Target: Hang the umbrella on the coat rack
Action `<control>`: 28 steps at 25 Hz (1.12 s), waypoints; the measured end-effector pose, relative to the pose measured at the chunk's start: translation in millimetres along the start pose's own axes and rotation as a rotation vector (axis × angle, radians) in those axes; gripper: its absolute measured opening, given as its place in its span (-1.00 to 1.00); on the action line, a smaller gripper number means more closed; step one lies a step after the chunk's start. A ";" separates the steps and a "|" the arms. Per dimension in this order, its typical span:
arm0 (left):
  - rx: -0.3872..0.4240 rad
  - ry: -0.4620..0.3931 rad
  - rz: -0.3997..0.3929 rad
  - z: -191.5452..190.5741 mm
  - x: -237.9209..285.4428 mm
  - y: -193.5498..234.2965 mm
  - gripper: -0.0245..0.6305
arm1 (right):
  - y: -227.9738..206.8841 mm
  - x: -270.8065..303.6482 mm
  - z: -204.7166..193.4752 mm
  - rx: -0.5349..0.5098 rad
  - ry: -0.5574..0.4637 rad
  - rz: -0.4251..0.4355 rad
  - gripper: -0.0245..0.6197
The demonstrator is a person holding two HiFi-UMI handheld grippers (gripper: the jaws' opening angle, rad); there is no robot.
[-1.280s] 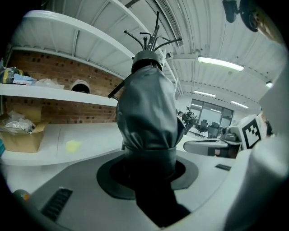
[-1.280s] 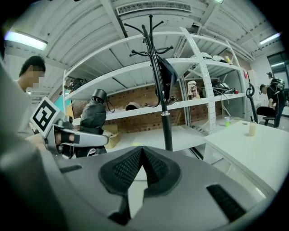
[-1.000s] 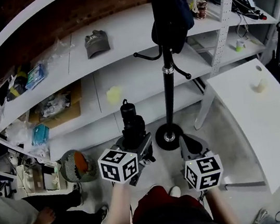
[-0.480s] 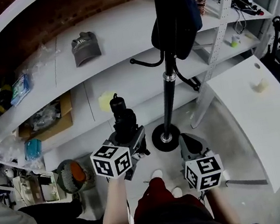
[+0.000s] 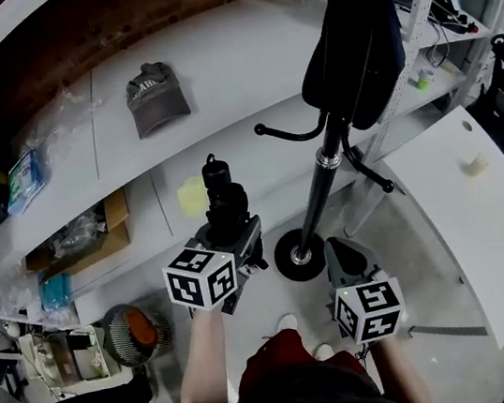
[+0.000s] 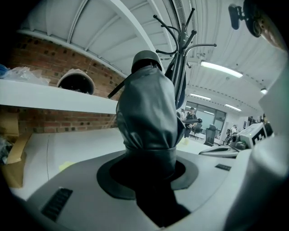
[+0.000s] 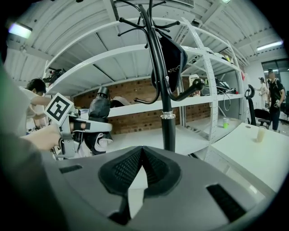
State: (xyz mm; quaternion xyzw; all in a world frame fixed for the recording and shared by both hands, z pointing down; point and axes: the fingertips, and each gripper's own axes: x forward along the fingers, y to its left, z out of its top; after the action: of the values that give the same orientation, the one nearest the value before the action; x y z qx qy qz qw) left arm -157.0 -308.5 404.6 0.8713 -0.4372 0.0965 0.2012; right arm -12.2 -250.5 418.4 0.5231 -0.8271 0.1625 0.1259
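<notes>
We've got bright, even indoor light. The source is ceiling strip lamps [image 6: 221,67], seen in the left gripper view; one more glows top left in the right gripper view. Shadows are soft, mostly under the shelves [image 5: 238,56]. Heavy fisheye: shelves bow in the head view, and both gripper views have black corners. The umbrella [image 6: 146,108] sits close to the lens, soft-focus, with sheen on its fabric. The brick wall [image 5: 156,16] reads dim. The coat rack [image 7: 162,90] is sharp.
</notes>
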 end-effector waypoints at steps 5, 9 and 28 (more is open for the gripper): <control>0.023 -0.002 -0.036 17.2 17.5 19.0 -0.46 | -3.2 18.0 6.9 0.008 0.005 -0.039 -0.87; 0.043 0.006 -0.080 25.5 32.1 23.1 -0.46 | -3.7 26.2 7.2 0.014 0.016 -0.066 -0.87; 0.089 0.043 -0.220 36.8 75.0 7.8 -0.46 | -16.6 37.0 4.3 0.046 0.043 -0.145 -0.87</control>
State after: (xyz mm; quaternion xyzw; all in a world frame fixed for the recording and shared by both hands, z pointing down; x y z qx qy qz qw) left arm -118.6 -382.9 399.4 0.9197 -0.3299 0.1121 0.1810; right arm -12.9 -289.3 430.8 0.5807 -0.7802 0.1833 0.1432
